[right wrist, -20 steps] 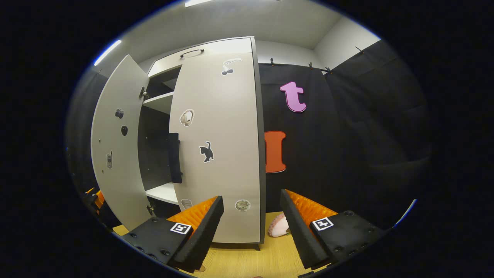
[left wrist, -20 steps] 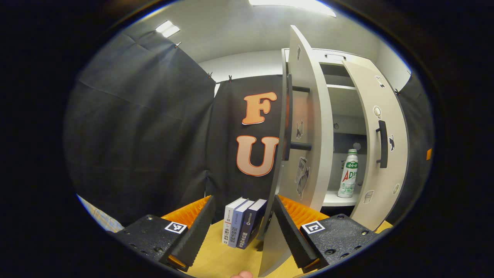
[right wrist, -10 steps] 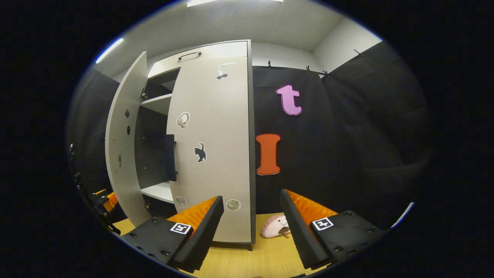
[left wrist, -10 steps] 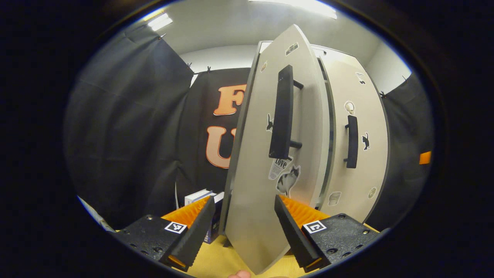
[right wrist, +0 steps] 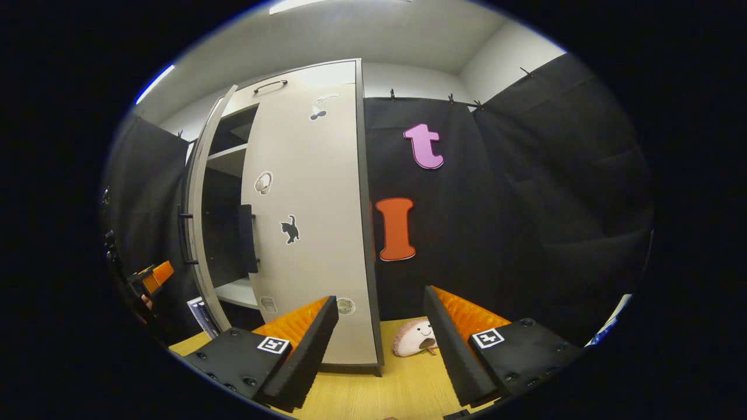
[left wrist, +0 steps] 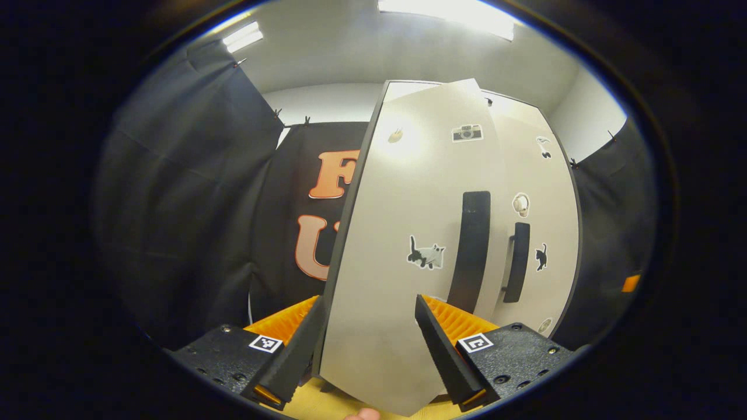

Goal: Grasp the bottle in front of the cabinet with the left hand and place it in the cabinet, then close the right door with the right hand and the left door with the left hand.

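In the left gripper view the left gripper (left wrist: pixel 367 350) has its jaws wide, the left door (left wrist: pixel 402 291) standing between the fingers, nearly shut. The right door (left wrist: pixel 540 233) lies flush on the cabinet (right wrist: pixel 303 73). The right gripper (right wrist: pixel 379 350) is spread wide, holding nothing, before the right door beside a plush toy (right wrist: pixel 414 338). The bottle is hidden behind the doors

white cabinet doors (left wrist: pixel 402 233), black handles (left wrist: pixel 470 251), yellow table (right wrist: pixel 397 385)
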A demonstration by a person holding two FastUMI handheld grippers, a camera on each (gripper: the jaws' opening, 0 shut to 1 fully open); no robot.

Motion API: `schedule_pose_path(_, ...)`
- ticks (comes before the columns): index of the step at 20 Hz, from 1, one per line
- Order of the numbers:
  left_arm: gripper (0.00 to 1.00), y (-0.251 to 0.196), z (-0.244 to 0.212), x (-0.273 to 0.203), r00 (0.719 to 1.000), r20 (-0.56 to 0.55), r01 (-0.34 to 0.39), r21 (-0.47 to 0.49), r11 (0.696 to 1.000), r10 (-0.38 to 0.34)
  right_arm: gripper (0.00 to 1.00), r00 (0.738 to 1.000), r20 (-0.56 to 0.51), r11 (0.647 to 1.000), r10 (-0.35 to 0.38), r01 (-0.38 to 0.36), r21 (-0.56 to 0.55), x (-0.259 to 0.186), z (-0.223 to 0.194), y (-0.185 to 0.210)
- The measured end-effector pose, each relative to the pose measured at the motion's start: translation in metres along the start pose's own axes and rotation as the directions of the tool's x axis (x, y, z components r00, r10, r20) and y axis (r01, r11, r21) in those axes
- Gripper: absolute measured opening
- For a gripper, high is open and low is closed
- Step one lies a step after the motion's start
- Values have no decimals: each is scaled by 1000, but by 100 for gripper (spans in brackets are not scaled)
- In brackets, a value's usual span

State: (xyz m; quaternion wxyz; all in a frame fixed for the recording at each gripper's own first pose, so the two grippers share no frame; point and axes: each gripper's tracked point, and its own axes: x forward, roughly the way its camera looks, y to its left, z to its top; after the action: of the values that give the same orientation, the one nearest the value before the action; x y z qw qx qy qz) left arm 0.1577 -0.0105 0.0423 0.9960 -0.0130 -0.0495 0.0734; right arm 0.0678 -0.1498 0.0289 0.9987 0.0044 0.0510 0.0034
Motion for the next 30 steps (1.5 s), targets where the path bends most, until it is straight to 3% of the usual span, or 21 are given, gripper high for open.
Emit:
schedule_pose_path(2,94,-15,2,8,999,6,32,-23,999,-32,97,1000,-2,1000,-16,16,-7,-1,-1,-5)
schedule_pose_path(6,91,-47,-1,20,994,2,108,-53,993,-108,98,999,-5,999,-50,50,-10,-5,0,-16)
schedule_pose_path(7,94,-51,-2,24,993,10,115,-36,993,-114,98,998,-6,998,-60,60,-10,-6,0,-20)
schedule_pose_path(9,91,-57,-3,30,992,18,123,-1,992,-123,98,997,-13,997,-80,80,-7,-7,-3,-27)
schedule_pose_path(10,94,-62,-5,35,992,18,126,6,992,-126,98,996,-18,996,-88,88,-5,-7,-5,-31)
schedule_pose_path(17,94,-81,-17,63,989,3,148,-11,989,-148,97,993,-36,993,-115,114,-18,-7,-9,-45)
schedule_pose_path(23,95,-87,-23,75,989,-1,147,5,989,-147,97,994,-21,994,-109,109,-20,-9,-3,-43)
schedule_pose_path(30,95,-84,-23,64,985,-32,168,-42,985,-170,97,996,-17,996,-83,83,-24,-13,-3,-41)
